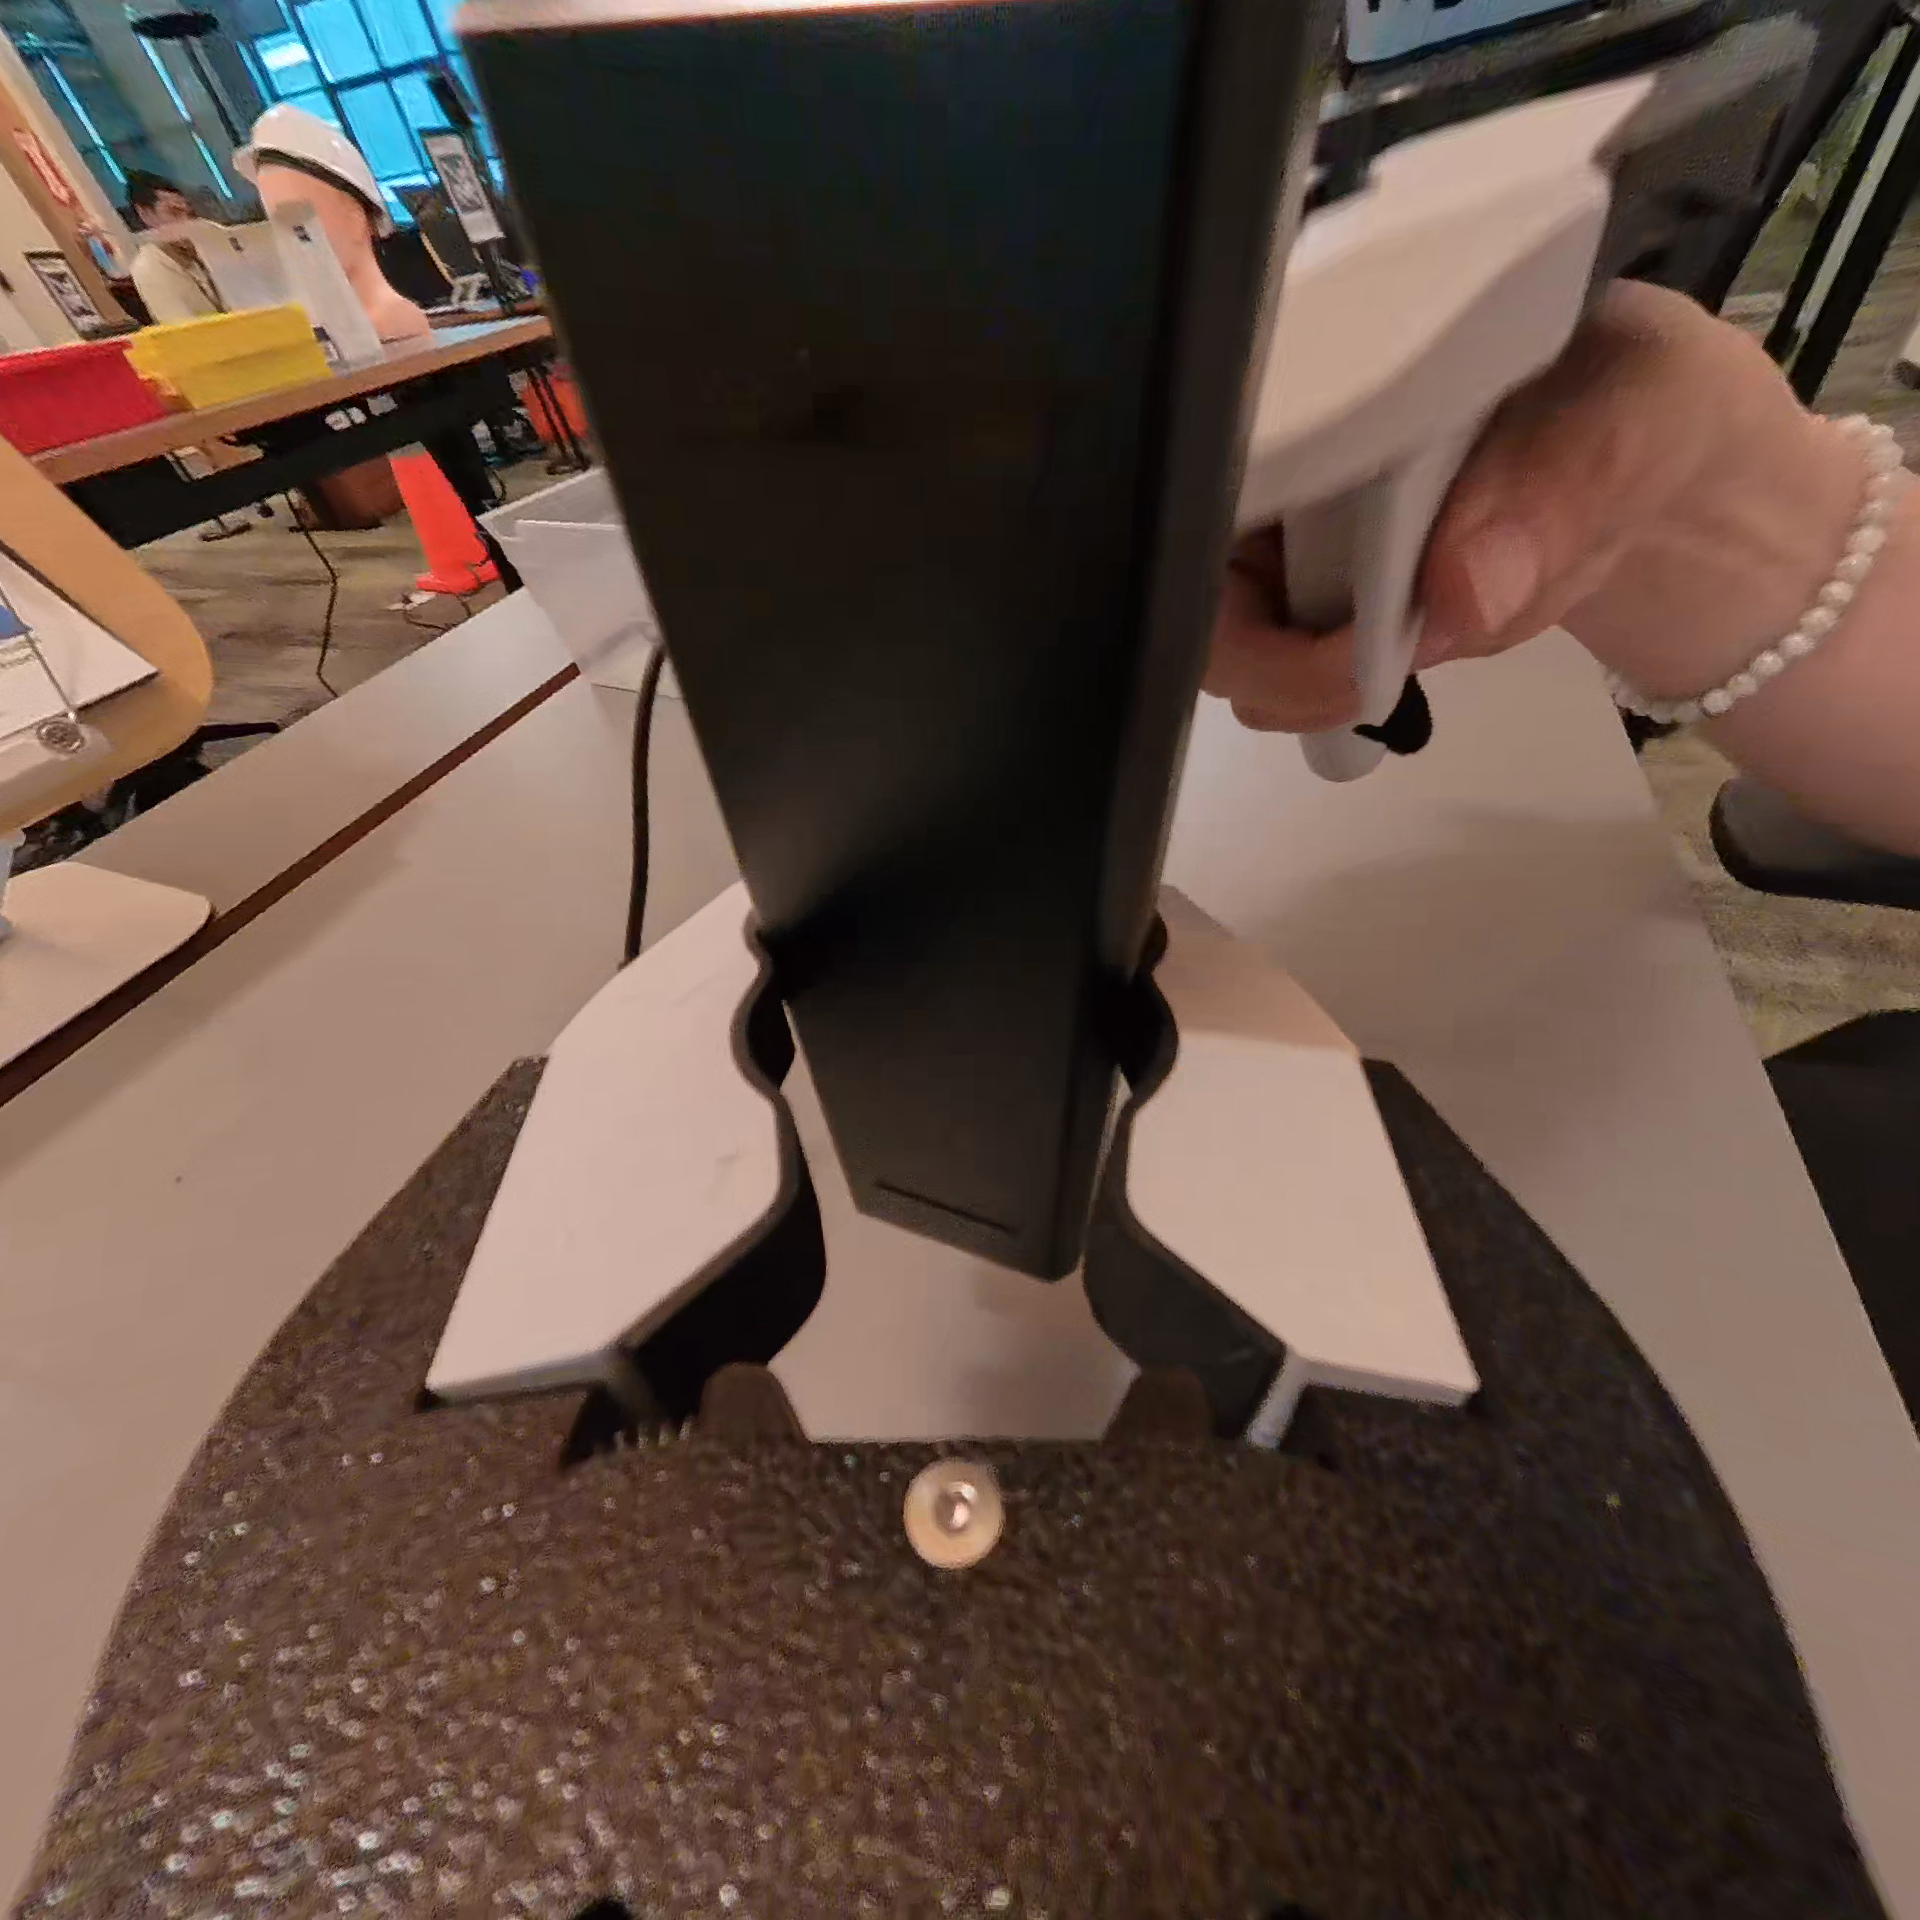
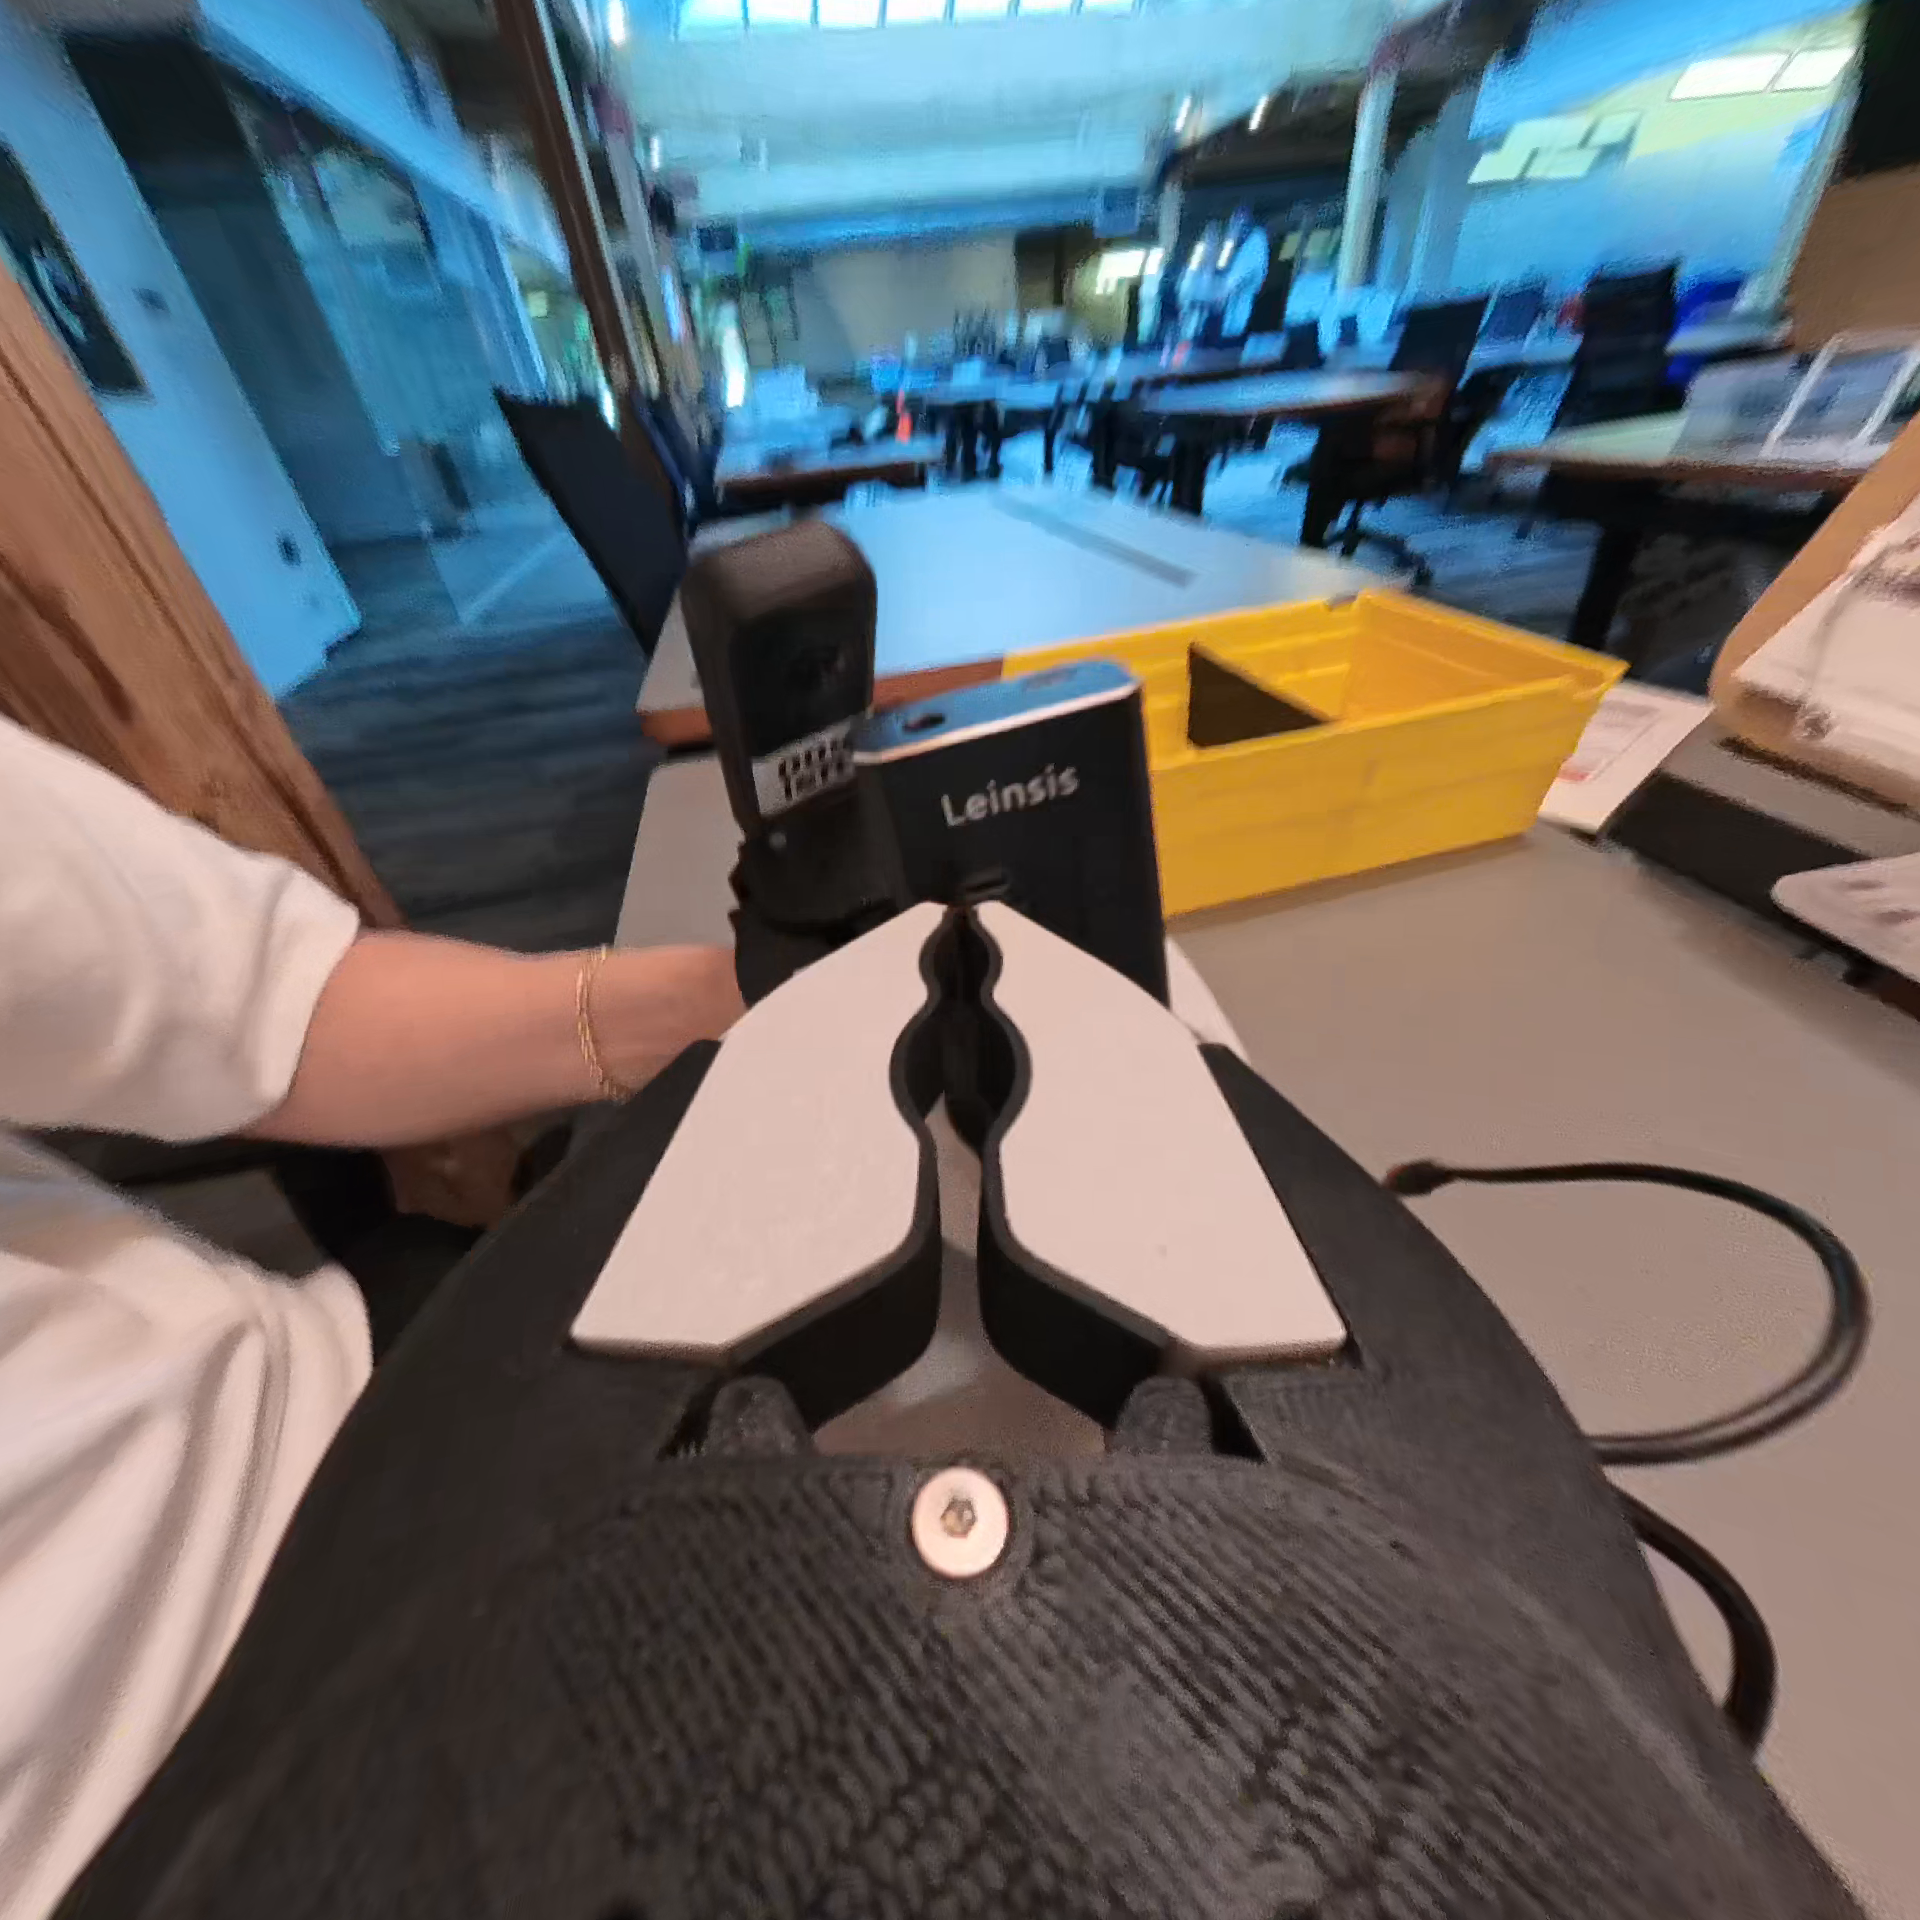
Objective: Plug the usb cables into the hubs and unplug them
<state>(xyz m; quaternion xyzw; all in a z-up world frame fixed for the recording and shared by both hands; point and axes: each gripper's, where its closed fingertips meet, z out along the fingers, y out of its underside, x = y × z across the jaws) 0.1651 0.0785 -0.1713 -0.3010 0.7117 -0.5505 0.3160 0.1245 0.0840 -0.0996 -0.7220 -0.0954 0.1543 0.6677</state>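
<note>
In the left wrist view my left gripper [image 1: 951,961] is shut on a black hub [image 1: 883,520] and holds it upright above the grey table [image 1: 312,1039], with both pads pressed against its sides. In the right wrist view the same hub [image 2: 1029,810] stands just ahead, with a small port [image 2: 982,883] on its near face. My right gripper [image 2: 961,912] is shut, and its fingertips meet just below that port. A black cable [image 2: 1849,1330] loops on the table to the right, and its loose end [image 2: 1408,1176] lies free. The right gripper's white handle [image 1: 1455,343] shows behind the hub.
A yellow bin [image 2: 1403,748] sits on the table behind the hub. A person's forearm [image 2: 468,1029] reaches in from the left. A hand [image 1: 1610,520] grips the white handle. Another black cable [image 1: 639,810] runs behind the hub. Papers and boxes [image 2: 1818,665] lie at the right. Across from one pair of fingers to the other is roughly 8 cm.
</note>
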